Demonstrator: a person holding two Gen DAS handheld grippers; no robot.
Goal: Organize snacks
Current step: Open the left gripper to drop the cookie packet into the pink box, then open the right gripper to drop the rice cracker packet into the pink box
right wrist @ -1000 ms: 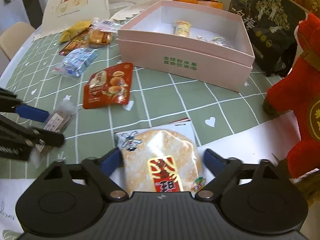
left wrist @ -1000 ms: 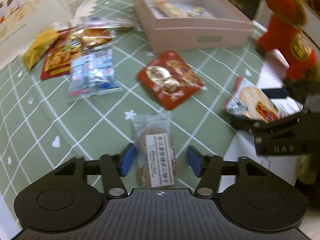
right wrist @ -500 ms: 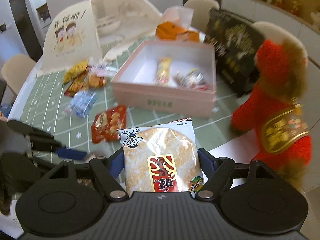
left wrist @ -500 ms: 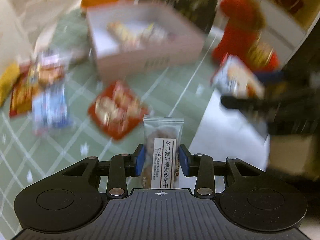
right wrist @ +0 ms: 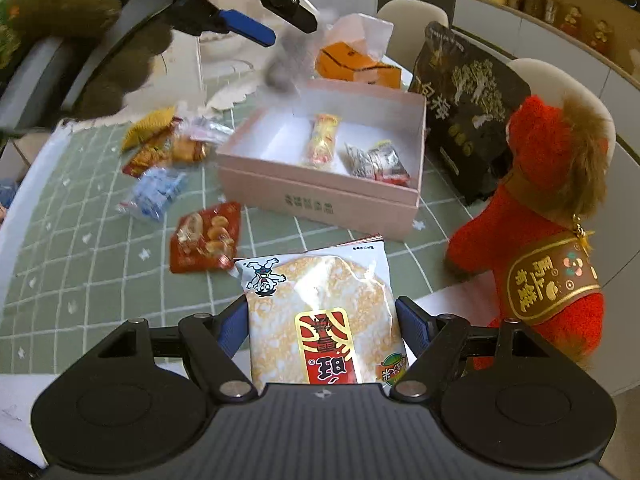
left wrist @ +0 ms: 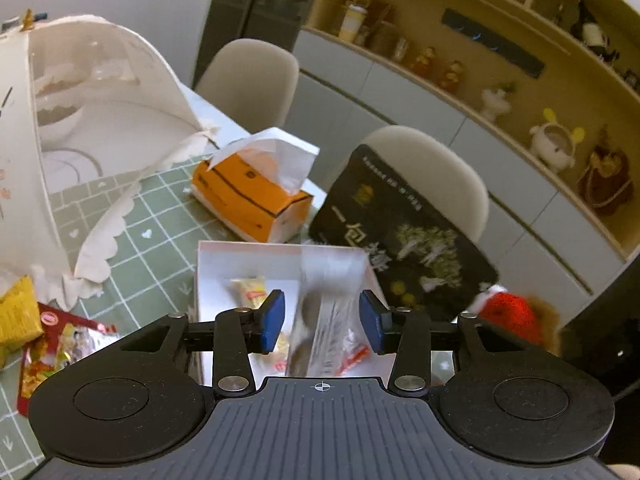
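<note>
left wrist view, my left tongs [left wrist: 322, 326]: the jaws have just been easing apart, and the clear biscuit packet [left wrist: 326, 304] sits blurred between the blue pads with a gap on each side, so i read it as let go and dropping, not gripped.
left wrist view, target: the pink box [left wrist: 208, 276] lies straight under and ahead of these tongs; a yellow wrapped snack [left wrist: 250, 290] is already inside, just left of the falling packet.
left wrist view, doing it well: i hold the tongs over the box's middle and spread the pads a touch more, so the wrapper cannot snag on a pad.
right wrist view, my right tongs [right wrist: 322, 330]: closed on the rice cracker pack [right wrist: 320, 316], both pads pressing its sides, the pack standing upright out of the jaws.
right wrist view, target: the pink box is ahead of and beyond these tongs; the left tongs hang above its far left corner with the grey blur of the packet below them.
right wrist view, doing it well: i judge it wise to wait until the left tongs clear, then carry the pack over the near wall towards the bare left half of the floor, clear of the red plush toy [right wrist: 544, 216] to the right.
</note>
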